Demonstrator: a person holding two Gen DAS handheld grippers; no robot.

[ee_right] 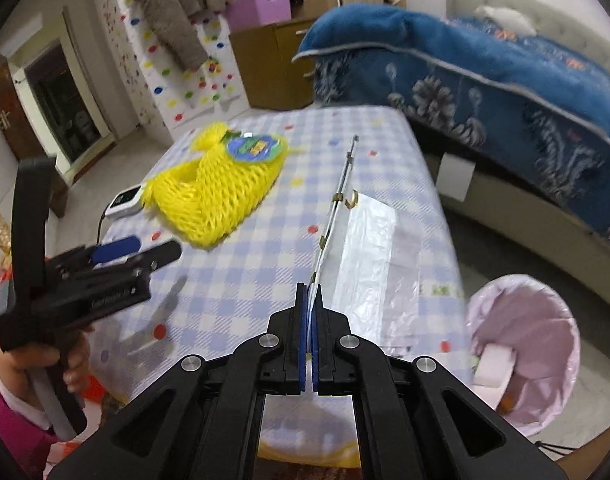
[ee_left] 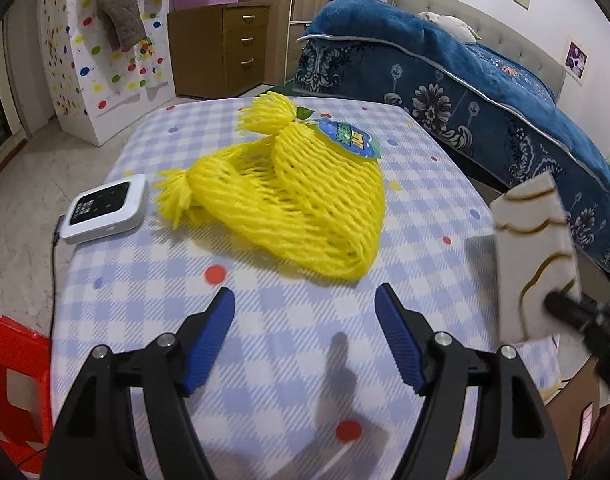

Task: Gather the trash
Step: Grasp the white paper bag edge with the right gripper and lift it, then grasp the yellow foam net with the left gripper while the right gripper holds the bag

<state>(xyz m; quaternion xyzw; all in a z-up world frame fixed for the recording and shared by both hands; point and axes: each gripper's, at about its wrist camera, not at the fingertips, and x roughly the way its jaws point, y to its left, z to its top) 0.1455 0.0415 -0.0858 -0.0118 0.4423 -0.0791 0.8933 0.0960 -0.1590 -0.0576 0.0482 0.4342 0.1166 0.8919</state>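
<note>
A yellow foam fruit net [ee_left: 289, 200] with a blue label lies on the checked table [ee_left: 153, 280], just ahead of my open, empty left gripper [ee_left: 305, 304]. It also shows in the right wrist view [ee_right: 217, 196]. My right gripper [ee_right: 310, 292] is shut on a flat white card with gold wavy lines [ee_right: 337, 204], held edge-on above the table; the left wrist view shows the card's face [ee_left: 533, 248]. A clear plastic sheet [ee_right: 377, 264] lies on the table under the card. A bin with a pink liner [ee_right: 537, 340] stands on the floor at the right.
A small white device with a cable [ee_left: 105, 208] sits at the table's left edge. A bed with a blue blanket [ee_left: 485, 92] runs along the right. A red stool [ee_left: 13, 364] stands at the left. A wooden drawer unit [ee_left: 225, 48] stands behind the table.
</note>
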